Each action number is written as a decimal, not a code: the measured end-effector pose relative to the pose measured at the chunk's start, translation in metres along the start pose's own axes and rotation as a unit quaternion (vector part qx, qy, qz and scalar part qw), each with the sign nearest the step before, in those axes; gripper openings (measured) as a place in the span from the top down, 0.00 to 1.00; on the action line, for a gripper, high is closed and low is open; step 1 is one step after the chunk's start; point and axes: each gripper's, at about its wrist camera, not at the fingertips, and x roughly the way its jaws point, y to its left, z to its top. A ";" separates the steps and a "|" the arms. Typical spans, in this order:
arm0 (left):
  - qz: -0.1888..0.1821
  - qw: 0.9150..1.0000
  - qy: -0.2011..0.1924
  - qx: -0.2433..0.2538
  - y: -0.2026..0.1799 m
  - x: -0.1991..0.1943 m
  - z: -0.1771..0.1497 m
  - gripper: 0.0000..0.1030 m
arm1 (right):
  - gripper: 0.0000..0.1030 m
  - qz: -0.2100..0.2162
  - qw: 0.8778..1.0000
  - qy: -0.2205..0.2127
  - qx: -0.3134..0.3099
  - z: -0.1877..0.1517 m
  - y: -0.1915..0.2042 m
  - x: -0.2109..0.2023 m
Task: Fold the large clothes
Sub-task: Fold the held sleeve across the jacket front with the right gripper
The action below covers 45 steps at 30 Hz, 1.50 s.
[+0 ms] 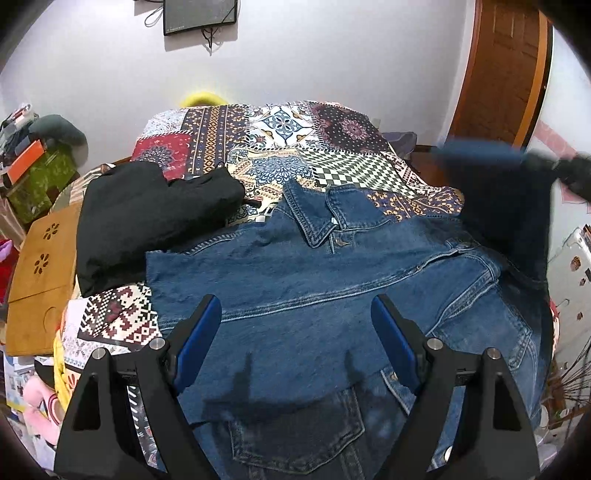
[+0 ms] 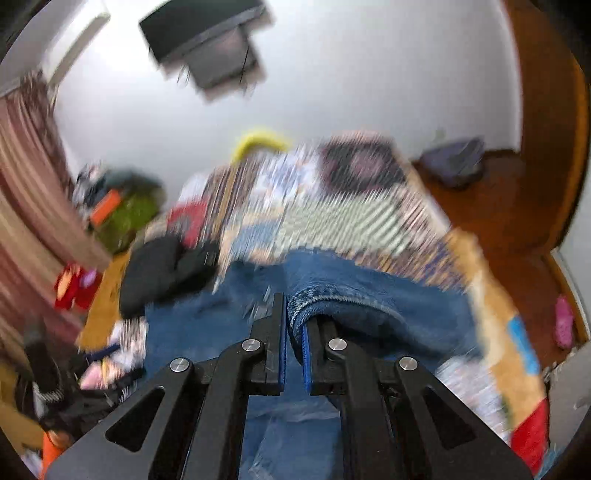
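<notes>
A blue denim jacket (image 1: pixel 295 273) lies spread on the patterned bedspread (image 1: pixel 280 144), collar toward the far wall. My left gripper (image 1: pixel 295 314) is open and empty, hovering over the jacket's lower half. My right gripper (image 2: pixel 293 314) is shut on a fold of the denim jacket (image 2: pixel 343 295) and holds it lifted; its view is blurred. In the left wrist view the right gripper (image 1: pixel 546 166) shows at the far right with a dark denim part hanging from it.
A black garment (image 1: pixel 147 218) lies on the bed left of the jacket. A wooden board (image 1: pixel 40 280) sits at the bed's left edge, with cluttered boxes (image 1: pixel 40 173) beyond. A wooden door (image 1: pixel 506 70) stands at the right, a screen (image 1: pixel 199 14) on the wall.
</notes>
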 end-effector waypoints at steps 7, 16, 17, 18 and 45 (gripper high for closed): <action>-0.006 1.000 0.008 -0.009 0.009 -0.004 -0.012 0.20 | 0.94 -0.012 0.994 0.105 -0.030 -0.052 0.018 0.046; -0.014 1.000 0.018 -0.017 0.005 0.005 -0.016 0.20 | 0.63 -0.022 0.996 0.079 -0.030 -0.039 0.008 0.009; -0.015 1.000 0.018 -0.016 0.003 0.006 -0.016 0.20 | 0.54 -0.028 0.998 0.059 -0.022 -0.035 0.001 -0.001; -0.016 1.000 0.018 -0.015 0.001 0.006 -0.015 0.20 | 0.51 -0.032 0.998 0.043 -0.015 -0.031 -0.004 -0.008; -0.023 0.999 0.042 -0.017 -0.011 0.035 -0.013 0.20 | 0.88 -0.040 0.965 0.052 0.253 -0.005 -0.152 0.035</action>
